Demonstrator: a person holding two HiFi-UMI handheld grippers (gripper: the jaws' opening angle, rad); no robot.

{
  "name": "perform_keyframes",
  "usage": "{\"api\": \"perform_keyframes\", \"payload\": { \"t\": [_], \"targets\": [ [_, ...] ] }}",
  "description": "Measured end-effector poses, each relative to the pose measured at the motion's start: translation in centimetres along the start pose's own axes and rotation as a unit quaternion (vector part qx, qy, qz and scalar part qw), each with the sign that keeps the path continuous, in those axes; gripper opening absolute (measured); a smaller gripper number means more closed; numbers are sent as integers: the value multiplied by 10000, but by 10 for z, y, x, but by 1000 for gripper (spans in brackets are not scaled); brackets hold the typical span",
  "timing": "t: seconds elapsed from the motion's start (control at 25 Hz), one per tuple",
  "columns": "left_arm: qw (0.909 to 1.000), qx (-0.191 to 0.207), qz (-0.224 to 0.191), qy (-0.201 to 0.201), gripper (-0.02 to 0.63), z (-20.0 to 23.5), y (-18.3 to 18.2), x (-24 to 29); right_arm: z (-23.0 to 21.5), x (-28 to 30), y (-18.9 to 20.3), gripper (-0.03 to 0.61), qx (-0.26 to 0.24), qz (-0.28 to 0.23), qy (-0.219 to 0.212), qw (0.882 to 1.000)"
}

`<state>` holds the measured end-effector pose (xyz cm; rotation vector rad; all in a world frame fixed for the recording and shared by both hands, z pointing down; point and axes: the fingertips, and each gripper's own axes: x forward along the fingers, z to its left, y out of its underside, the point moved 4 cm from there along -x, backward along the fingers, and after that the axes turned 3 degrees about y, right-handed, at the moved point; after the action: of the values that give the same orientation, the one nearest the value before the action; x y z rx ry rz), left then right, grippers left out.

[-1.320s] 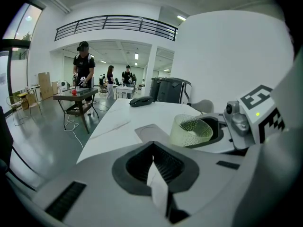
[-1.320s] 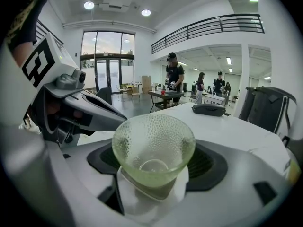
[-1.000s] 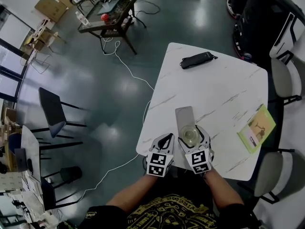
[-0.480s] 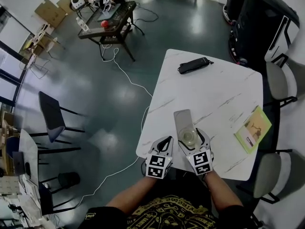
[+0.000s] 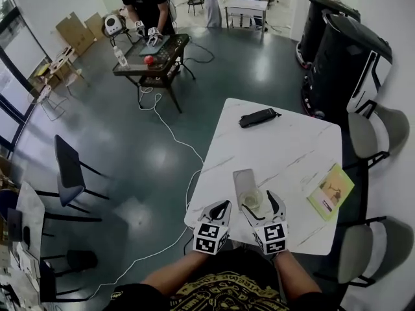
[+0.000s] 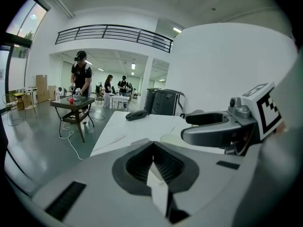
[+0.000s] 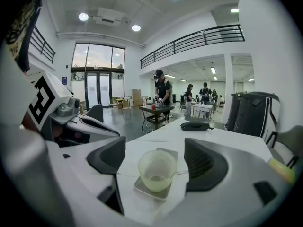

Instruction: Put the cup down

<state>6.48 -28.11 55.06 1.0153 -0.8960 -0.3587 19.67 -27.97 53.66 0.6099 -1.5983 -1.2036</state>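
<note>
A clear, pale green cup [image 7: 157, 170] stands upright on a flat grey tray [image 7: 152, 192] near the front edge of the white marble table [image 5: 292, 148]. My right gripper [image 7: 156, 162] is open, one jaw on each side of the cup, with a gap to the cup on both sides. In the head view the cup [image 5: 253, 201] sits between the right gripper's [image 5: 259, 203] fingers. To the left, my left gripper [image 5: 220, 207] is over the table's front edge, shut, with nothing between its jaws.
A black case [image 5: 257, 117] lies at the table's far edge and a green booklet [image 5: 331, 190] at its right side. Grey chairs [image 5: 360, 137] stand along the right. Beyond, a person stands at a dark work table [image 5: 152, 56]; a white cable crosses the floor.
The head view has tilted up and shows more of the room. Both grippers and the cup keep the same places relative to each other.
</note>
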Motion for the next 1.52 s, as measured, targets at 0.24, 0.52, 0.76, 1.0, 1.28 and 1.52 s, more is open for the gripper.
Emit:
{"api": "perform_keyframes", "payload": {
  "t": [0.24,0.52,0.76,1.0,1.28,1.52],
  "targets": [
    [9992,44,-389,70,11,-2,-22,-32,23,-21,-21,388,95,-90,79,9999],
    [9980,118,-620,99,11,-4,-24,-76,67,-48,-31,219,-25,-155,69,9999],
    [9970,185,-716,232,11,-13,-9,-110,104,-77,-31,15,-65,-178,238,9995],
    [9956,175,-783,478,11,-29,11,-141,136,-104,-17,6,-33,-43,340,9994],
    [9937,163,-838,725,11,-45,28,-168,158,-129,-2,6,3,81,524,9986],
    [9938,167,-831,723,11,-56,36,-180,158,-148,5,6,11,57,567,9984]
  ]
}}
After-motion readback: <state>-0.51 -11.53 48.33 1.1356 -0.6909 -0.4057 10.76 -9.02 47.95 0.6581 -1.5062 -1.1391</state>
